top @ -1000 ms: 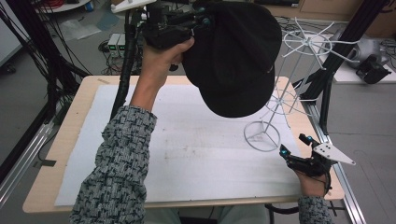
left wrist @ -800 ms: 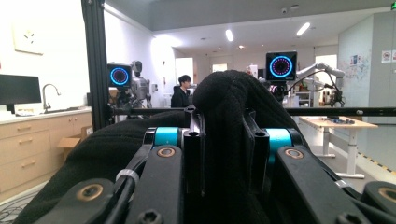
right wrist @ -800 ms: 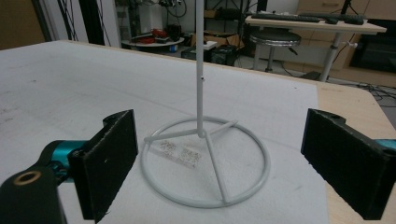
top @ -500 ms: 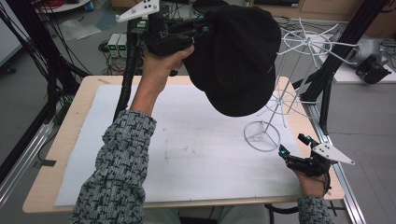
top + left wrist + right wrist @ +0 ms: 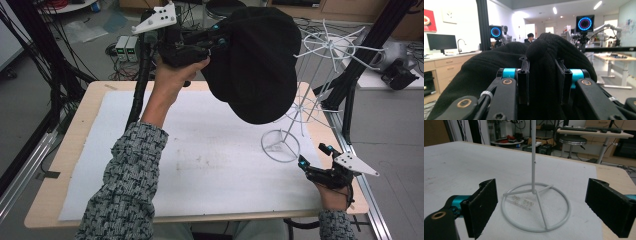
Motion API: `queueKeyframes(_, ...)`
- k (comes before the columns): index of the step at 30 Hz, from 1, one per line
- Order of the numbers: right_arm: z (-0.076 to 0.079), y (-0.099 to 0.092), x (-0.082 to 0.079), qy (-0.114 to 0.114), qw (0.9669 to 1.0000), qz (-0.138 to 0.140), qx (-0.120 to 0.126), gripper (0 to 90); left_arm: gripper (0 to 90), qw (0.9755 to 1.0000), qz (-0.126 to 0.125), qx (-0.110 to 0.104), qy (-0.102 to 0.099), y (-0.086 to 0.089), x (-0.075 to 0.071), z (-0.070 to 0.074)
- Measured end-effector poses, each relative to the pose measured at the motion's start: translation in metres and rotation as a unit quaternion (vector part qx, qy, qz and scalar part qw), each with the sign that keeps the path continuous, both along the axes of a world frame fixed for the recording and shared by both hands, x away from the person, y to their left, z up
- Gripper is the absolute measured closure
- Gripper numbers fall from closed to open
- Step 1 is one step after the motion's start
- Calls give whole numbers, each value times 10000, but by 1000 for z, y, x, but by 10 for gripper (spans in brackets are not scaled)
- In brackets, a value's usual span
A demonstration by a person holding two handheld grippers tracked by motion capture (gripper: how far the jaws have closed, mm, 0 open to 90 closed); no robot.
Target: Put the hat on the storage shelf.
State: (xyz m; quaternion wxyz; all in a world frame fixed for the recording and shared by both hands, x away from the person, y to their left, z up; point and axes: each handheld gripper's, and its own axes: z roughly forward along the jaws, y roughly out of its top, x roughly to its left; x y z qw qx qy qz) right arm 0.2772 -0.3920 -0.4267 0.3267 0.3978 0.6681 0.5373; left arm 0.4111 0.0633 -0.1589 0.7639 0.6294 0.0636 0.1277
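A: Where is the black cap (image 5: 255, 65) compared with the white wire stand (image 5: 305, 100)?

B: It hangs in the air just beside the stand's upper rings, on the side away from the table's right edge, well above the stand's ring base (image 5: 280, 145). In the high view it overlaps the stand's pole, and I cannot tell whether cloth and wire touch.

A: Who has it?

B: The left gripper (image 5: 212, 39), raised high over the far edge of the table (image 5: 75, 150). In the left gripper view a fold of the cap (image 5: 549, 62) sits between the two black jaws, and the pads press on it from both sides. The jaws have just been opening a little, yet the cloth is clamped between them.

A: And the other hand?

B: The right gripper (image 5: 315, 156) rests low near the table's near right corner, just beside the ring base and pointing at it. Its jaws stand wide apart with nothing between them; in the right gripper view the ring base (image 5: 535, 207) and the thin pole (image 5: 533, 155) show in the gap, farther off on the white mat (image 5: 461, 167).
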Motion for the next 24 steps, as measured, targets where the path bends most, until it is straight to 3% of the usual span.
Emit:
queueKeyframes(9, 0, 1, 0, 15, 10000, 5, -10, 100, 682, 9995, 180, 234, -121, -3, -1, -9)
queueKeyframes(24, 0, 3, 1, 18, 10000, 16, -33, 100, 642, 9983, 342, 464, -115, -10, 0, -25)
